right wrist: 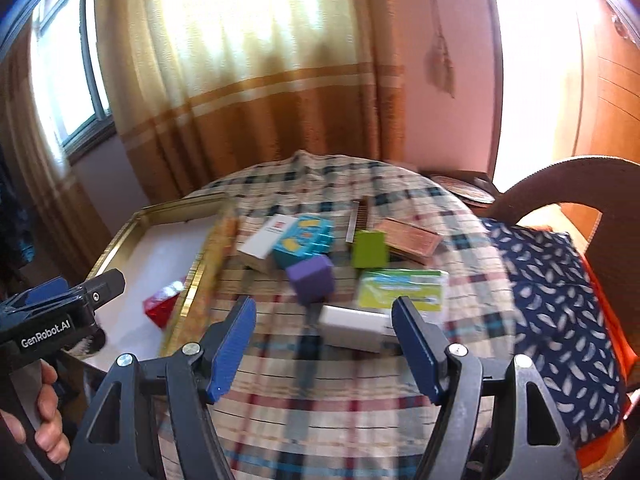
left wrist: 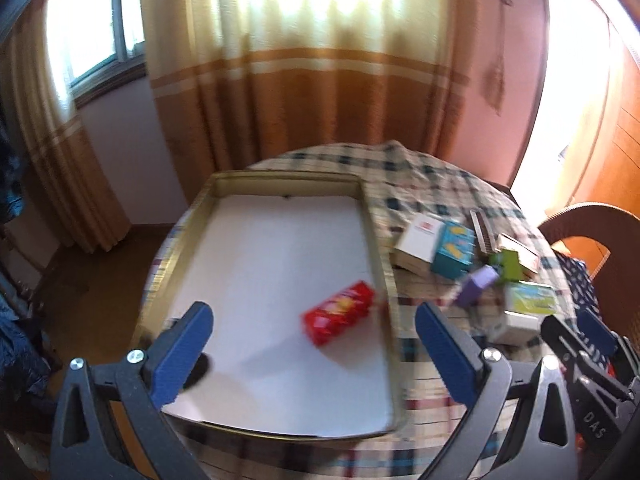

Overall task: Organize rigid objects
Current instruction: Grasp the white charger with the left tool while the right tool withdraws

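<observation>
Left gripper [left wrist: 316, 344]: jaws spread wide, nothing between them, above the gold-rimmed tray [left wrist: 376, 240]. 1 red box [left wrist: 339, 317] lies inside the tray near its right wall. Right gripper [right wrist: 325, 344]: jaws apart, empty, over the checked tablecloth [right wrist: 320, 392]. A white box [right wrist: 356, 326] lies just ahead; the purple box [right wrist: 311, 280] and other boxes sit beyond.

Tray [left wrist: 370, 216]: gold-rimmed, white floor, centre-left of the left wrist view.
Red box [left wrist: 340, 317]: lying flat inside tray, near its right wall.
Loose boxes, right of tray: white box [right wrist: 267, 247], teal box [right wrist: 304, 240], purple box [right wrist: 312, 280], green box [right wrist: 370, 249], all clustered close.
</observation>
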The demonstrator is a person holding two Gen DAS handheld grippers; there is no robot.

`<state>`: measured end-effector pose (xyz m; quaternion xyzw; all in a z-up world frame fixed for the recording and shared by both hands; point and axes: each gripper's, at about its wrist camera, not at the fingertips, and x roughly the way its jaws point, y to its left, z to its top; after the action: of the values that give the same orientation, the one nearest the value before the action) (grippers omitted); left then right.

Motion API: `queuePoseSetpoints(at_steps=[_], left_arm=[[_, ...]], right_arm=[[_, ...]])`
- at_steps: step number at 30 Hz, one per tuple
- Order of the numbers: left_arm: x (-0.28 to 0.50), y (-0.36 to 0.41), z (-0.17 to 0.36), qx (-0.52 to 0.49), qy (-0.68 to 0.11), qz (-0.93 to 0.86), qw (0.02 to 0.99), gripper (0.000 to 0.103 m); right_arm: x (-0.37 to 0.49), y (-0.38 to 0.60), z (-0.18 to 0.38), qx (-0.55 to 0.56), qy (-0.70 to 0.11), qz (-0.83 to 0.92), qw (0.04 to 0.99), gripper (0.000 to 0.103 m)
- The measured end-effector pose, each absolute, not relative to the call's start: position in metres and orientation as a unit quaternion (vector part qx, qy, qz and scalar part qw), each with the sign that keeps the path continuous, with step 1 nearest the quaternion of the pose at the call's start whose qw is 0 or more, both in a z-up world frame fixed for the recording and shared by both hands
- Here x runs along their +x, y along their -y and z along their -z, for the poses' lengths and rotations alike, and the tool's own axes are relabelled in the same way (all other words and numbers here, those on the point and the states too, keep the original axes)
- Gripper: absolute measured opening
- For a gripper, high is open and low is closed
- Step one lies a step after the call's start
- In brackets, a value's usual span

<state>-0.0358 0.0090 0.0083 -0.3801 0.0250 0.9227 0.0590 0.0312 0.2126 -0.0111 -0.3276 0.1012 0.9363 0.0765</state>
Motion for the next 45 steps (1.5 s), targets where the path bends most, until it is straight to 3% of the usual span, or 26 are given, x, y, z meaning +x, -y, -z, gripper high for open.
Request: queuePoseSetpoints(at_steps=[45], left_arm=[[-0.036, -0.195, 0.053, -0.434, -0.130, -0.868, 0.205, 0.098]], right_arm=[[0.067, -0.346, 0.046, -0.340, -0.161, -0.910, 0.171, 0.072]])
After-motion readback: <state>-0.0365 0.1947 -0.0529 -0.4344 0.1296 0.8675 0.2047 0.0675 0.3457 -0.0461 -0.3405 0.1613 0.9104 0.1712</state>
